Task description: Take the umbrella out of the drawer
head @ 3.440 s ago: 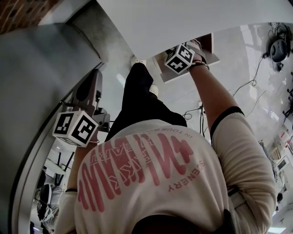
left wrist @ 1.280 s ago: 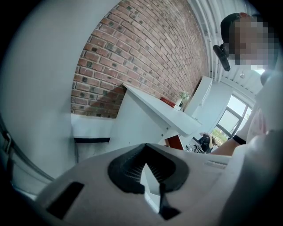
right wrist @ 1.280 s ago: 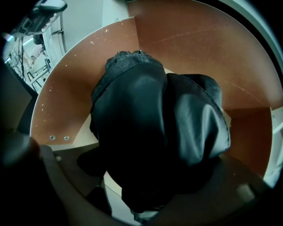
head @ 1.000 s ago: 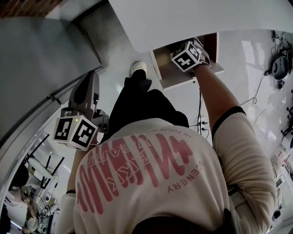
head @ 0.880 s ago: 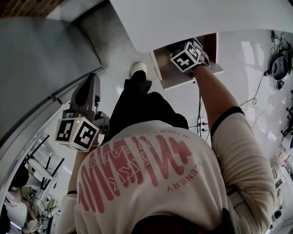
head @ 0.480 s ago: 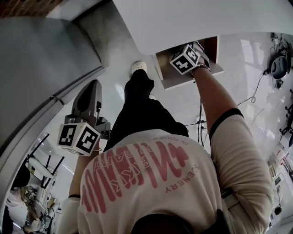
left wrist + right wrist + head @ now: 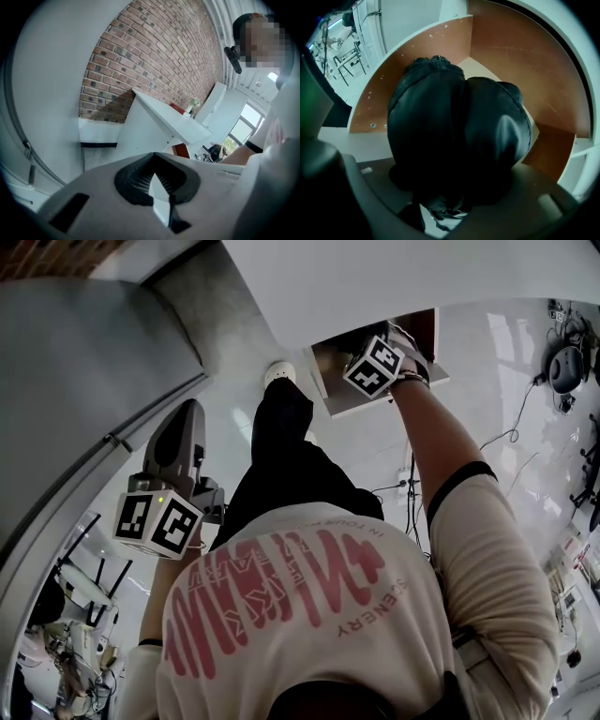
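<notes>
Umbrella [image 7: 454,136], blk, folded, lying in open drawer [image 7: 511,51], r gripper [image 7: 445,206] jaws closing round it, l gripper [image 7: 157,187] jaws together, empty.

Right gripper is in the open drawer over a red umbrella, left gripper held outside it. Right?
Not red: the right gripper view shows a black umbrella. Right gripper is in the open drawer over it, jaws closing; left gripper outside.

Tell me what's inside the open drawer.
A black folded umbrella fills most of the drawer. Brown wooden walls show around it; the floor beneath is mostly covered.
</notes>
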A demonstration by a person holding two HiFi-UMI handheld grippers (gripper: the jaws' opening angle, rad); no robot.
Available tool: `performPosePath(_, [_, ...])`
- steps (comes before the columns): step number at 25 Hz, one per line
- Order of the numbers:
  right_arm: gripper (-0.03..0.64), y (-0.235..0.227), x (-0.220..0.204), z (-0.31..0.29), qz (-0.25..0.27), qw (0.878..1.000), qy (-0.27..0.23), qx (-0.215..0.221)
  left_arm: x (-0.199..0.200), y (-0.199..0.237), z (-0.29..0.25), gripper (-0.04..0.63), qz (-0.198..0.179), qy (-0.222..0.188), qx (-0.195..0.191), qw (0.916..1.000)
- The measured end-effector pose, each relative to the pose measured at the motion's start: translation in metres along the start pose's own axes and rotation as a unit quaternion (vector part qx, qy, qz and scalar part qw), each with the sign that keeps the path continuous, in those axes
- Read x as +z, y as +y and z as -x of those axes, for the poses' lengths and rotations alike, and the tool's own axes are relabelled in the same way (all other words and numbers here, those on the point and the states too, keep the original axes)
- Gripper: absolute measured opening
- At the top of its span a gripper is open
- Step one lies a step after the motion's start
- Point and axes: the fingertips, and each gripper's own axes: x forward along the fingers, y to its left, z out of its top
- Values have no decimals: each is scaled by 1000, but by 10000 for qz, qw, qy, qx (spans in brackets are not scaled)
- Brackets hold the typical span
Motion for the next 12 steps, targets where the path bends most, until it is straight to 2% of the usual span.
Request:
performPosePath(5, [284,3,-1,12,67,10000,-1,-10,9,-1,2,6,159,-143,-56,9998])
performPosePath(12, [284,4,-7,32,83,9999,-50,73,21,-15,8,6,10,-169,-122,9998])
